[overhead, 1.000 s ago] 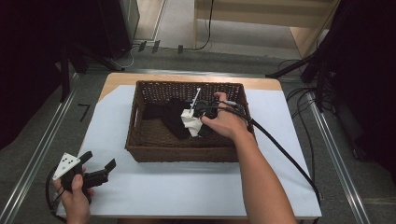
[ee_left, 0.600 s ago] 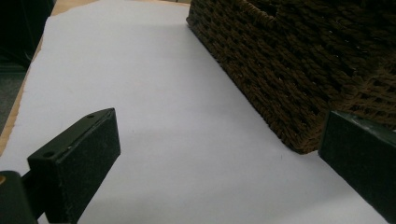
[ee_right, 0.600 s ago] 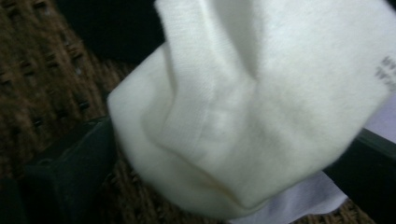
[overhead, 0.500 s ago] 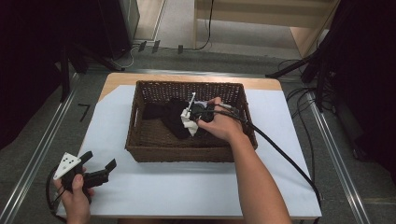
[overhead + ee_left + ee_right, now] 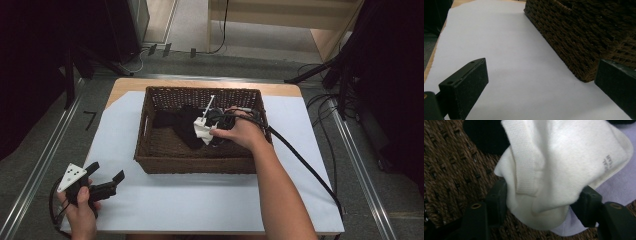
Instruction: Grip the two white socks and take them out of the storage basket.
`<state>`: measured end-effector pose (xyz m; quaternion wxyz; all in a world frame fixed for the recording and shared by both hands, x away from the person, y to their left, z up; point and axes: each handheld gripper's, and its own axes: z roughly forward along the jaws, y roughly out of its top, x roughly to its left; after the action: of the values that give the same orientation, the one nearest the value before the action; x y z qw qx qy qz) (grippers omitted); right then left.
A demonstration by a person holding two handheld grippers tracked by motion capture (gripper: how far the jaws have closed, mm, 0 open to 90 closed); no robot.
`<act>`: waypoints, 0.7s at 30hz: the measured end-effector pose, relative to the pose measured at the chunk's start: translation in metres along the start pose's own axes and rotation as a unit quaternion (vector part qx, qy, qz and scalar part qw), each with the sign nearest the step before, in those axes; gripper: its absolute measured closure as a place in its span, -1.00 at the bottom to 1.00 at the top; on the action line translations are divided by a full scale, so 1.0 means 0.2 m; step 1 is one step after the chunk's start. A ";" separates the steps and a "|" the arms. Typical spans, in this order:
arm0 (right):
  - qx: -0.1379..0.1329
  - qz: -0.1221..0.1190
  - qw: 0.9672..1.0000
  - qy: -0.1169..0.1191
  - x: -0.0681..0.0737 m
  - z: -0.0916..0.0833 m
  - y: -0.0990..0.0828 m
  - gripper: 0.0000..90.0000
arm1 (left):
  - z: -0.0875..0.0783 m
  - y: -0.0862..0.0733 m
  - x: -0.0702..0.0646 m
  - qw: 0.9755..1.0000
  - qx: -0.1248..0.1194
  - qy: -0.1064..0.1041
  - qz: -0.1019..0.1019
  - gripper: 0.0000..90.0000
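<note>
1. A white sheet (image 5: 200, 200) covers the table (image 5: 200, 84).
2. The brown wicker basket (image 5: 150, 150) holds dark clothes (image 5: 182, 125) (bunched beside the sock).
3. The white ribbed sock (image 5: 564, 162) lies crumpled in the basket.
4. The right claw (image 5: 541, 205), its jaws just closing, squeezes the sock.
5. The left claw (image 5: 541, 82) gapes wide above the sheet.

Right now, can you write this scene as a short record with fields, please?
container: brown wicker basket on the white sheet
held item: white sock, bunched between the right gripper fingers, which have just been closing on it
other contents: black cloth, pale purple cloth under the sock
left gripper: open, nothing between its fingers, near the basket's outer wall
</note>
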<state>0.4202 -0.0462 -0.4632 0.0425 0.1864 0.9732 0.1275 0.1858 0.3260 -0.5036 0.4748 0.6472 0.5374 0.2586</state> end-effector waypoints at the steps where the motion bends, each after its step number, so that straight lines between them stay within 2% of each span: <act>1: -0.003 0.002 1.000 -0.007 0.00 0.00 0.00 -0.09 | 0.00 0.00 0.00 1.000 -0.001 0.000 -0.001 -1.00; 3: -0.008 0.003 1.000 -0.011 0.01 -0.01 0.00 -0.07 | 0.00 0.00 0.00 1.000 0.000 0.000 -0.001 -1.00; 6: -0.015 -0.006 0.999 -0.038 0.04 -0.01 0.02 -0.13 | 0.00 0.00 0.00 1.000 -0.001 0.000 -0.001 -1.00; 7: -0.015 -0.006 0.999 -0.038 0.04 -0.01 0.02 -0.13 | 0.00 0.00 0.00 1.000 -0.001 0.000 -0.001 -1.00; 8: -0.011 -0.015 0.998 -0.057 0.05 0.00 0.02 -0.21 | 0.00 0.00 0.00 1.000 0.000 0.000 -0.001 -1.00; 9: -0.010 -0.017 0.998 -0.063 0.06 0.01 0.03 -0.23 | 0.00 0.00 0.00 1.000 0.000 0.000 -0.001 -1.00; 16: -0.019 -0.029 0.996 -0.084 0.08 0.01 0.04 -0.48 | 0.00 0.00 0.00 1.000 0.000 -0.002 -0.002 -1.00; 17: -0.023 -0.030 0.995 -0.087 0.08 0.01 0.05 -0.59 | 0.00 0.00 0.00 1.000 0.000 -0.003 -0.001 -1.00; 20: -0.021 -0.029 0.996 -0.087 0.09 0.01 0.07 -0.61 | 0.00 0.00 0.00 1.000 0.001 -0.005 -0.002 -1.00; 21: -0.017 -0.029 0.996 -0.081 0.09 0.02 0.08 -0.55 | 0.00 0.00 0.00 1.000 0.001 -0.006 -0.002 -1.00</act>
<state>0.4093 -0.0247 -0.4645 0.1282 0.1672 0.9693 0.1270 0.1865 0.3259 -0.5038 0.4782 0.6481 0.5361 0.2528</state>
